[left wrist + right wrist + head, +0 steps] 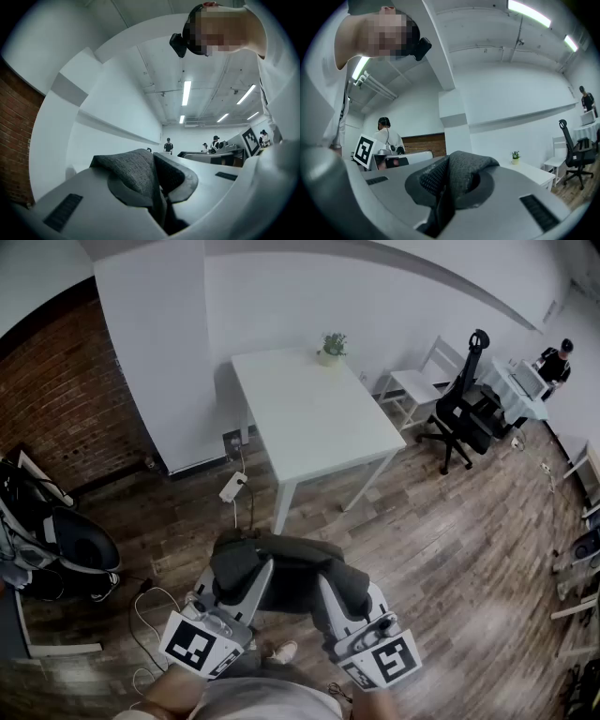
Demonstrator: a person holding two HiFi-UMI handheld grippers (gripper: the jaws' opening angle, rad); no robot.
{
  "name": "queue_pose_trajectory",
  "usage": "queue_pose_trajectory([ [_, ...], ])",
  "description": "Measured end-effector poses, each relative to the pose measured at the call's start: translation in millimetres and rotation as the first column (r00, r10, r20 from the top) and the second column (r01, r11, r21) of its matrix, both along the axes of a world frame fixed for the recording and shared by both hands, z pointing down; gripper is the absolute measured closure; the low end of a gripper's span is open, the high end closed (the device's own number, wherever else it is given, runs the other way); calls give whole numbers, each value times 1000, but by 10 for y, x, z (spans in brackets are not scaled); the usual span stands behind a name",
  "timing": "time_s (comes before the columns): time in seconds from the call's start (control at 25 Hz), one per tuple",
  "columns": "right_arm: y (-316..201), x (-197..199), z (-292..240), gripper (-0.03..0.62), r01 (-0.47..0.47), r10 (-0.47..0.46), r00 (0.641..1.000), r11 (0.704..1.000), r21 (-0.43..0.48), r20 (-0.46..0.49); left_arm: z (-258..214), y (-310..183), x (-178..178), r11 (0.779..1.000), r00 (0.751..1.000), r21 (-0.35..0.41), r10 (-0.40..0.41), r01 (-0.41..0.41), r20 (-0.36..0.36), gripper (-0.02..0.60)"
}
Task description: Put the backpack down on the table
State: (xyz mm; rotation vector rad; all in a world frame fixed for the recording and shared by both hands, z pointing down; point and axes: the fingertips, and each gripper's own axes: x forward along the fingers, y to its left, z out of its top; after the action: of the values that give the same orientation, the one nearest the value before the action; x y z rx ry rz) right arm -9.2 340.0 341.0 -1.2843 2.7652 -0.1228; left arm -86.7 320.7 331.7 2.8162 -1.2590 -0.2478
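- The white table [314, 418] fills the upper centre of the head view. Its top is bare apart from one small pot at the far end.
- A black office chair [464, 409] stands on the wooden floor [450, 531] at upper right, beside the table's right edge.
- Here's the dark backpack [291, 563], low in the centre of the head view. It is slung between the two grippers, above the floorboards and well short of the table, so it is not on the table yet.
- The left gripper [236, 570] comes in from the lower left, with its marker cube near the bottom edge. In the left gripper view its jaws are pinched together on a fold of grey padded fabric [136, 176], which bulges up over the pads.
- The right gripper [339, 589] mirrors it from the lower right. It is clamped the same way, and a grey mesh-backed fold [457, 176] is squeezed between the jaws in the right gripper view.
- The pack's body hangs between and just ahead of the two sets of jaws, gripped at both sides.
- The small potted plant [331, 347] sits at the table's far edge, top centre of the frame.
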Motion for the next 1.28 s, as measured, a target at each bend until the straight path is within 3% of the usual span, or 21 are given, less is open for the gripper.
queue_pose_trajectory([
  [0.36,257,-100,35,542,5,-5,1000,1000,-7,-14,46,329,-78,1000,1000,-21,11,-11,23,534],
  [0.8,581,141,7,542,75,-75,997,997,23,-20,1,574,168,999,998,5,-50,50,27,534],
  [1.28,269,412,-32,542,56,-54,998,996,62,-40,2,273,441,999,999,27,-29,29,20,534],
])
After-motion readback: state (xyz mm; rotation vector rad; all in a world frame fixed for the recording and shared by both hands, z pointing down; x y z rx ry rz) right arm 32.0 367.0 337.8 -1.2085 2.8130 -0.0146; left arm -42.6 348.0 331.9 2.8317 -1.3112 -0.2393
